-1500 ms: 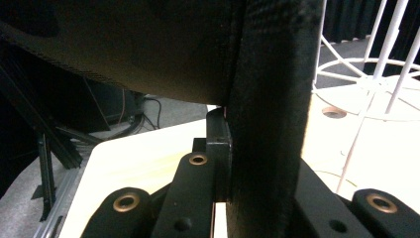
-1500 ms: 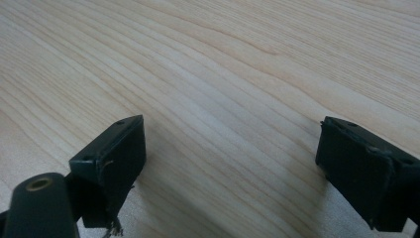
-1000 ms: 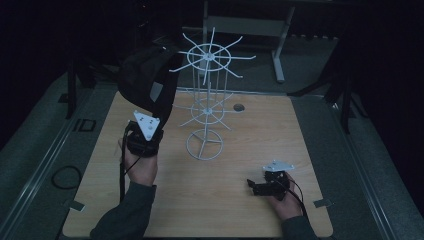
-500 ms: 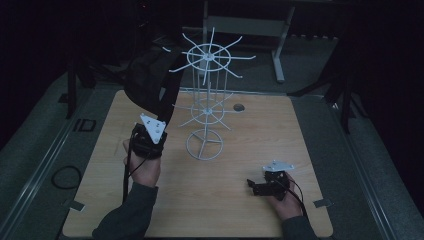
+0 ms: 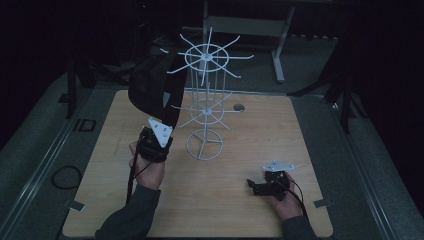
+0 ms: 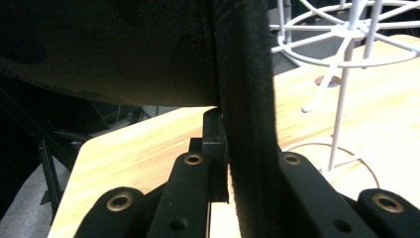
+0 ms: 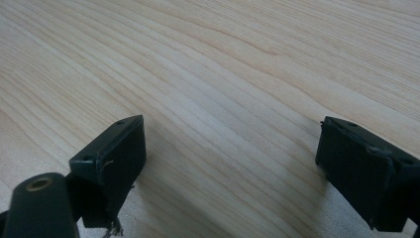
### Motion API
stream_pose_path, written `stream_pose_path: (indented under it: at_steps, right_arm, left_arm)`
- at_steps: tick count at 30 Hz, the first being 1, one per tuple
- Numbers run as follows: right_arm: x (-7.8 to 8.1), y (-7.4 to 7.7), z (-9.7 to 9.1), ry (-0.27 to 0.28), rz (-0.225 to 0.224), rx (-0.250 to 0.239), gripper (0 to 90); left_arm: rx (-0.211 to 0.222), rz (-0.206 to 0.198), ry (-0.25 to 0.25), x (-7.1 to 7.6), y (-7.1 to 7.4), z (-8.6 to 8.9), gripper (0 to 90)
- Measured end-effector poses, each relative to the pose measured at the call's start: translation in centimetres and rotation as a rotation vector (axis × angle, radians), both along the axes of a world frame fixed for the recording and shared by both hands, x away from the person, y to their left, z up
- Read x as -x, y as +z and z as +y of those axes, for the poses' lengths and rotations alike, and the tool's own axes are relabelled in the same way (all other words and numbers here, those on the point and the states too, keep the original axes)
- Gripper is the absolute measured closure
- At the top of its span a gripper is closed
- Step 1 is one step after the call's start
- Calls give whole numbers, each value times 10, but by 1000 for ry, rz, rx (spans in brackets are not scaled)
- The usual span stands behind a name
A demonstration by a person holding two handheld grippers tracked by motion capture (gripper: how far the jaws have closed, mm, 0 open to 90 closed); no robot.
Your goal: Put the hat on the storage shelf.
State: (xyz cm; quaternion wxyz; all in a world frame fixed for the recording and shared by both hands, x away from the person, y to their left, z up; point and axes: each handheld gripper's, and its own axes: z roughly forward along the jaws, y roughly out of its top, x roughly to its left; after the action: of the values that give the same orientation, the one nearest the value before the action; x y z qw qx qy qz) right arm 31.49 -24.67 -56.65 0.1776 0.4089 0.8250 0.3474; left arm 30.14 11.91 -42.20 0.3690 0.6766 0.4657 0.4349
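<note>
- Counter [image 5: 310, 150]: a light wood top carries the white wire rack and both of your hands.
- White wire rack [image 5: 205, 100]: your landmark. It stands upright on a ring base near the counter's middle, with spoked tiers above.
- Black bag [image 5: 147, 90]: it hangs up and to the left of the rack, clear of the counter, with its body beside the rack's top tier. Its strap [image 6: 245, 99] drops down to your left claw.
- Left claw [image 5: 156, 136]: it sits just left of the rack's base, clenched on the strap, which passes between the jaws.
- Right claw [image 7: 230, 163]: it lies low over the counter, well to the right of and nearer you than the rack's base. Its jaws are spread wide with bare wood between them.
</note>
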Motion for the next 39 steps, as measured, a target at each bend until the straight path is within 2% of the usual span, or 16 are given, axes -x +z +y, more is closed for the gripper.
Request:
stream_pose_path:
  at_steps: [13, 20, 21, 27, 32, 39]
  right_arm:
    - [0, 0, 0, 0, 2, -1, 119]
    - [0, 0, 0, -1, 0, -1, 119]
    - [0, 0, 0, -1, 0, -1, 119]
    - [0, 0, 0, 1, -1, 1, 119]
    - [0, 0, 0, 1, 0, -1, 119]
    - [0, 0, 0, 0, 0, 0, 119]
  left_arm:
    - [20, 53, -54, -1, -6, -5, 804]
    - [41, 76, -72, -1, -11, -5, 664]
    - [65, 78, -79, -1, -12, -4, 646]
    - [111, 88, -88, 0, -11, -1, 536]
    - [147, 76, -80, 3, -10, 3, 425]
    - [192, 65, -89, 7, -9, 9, 336]
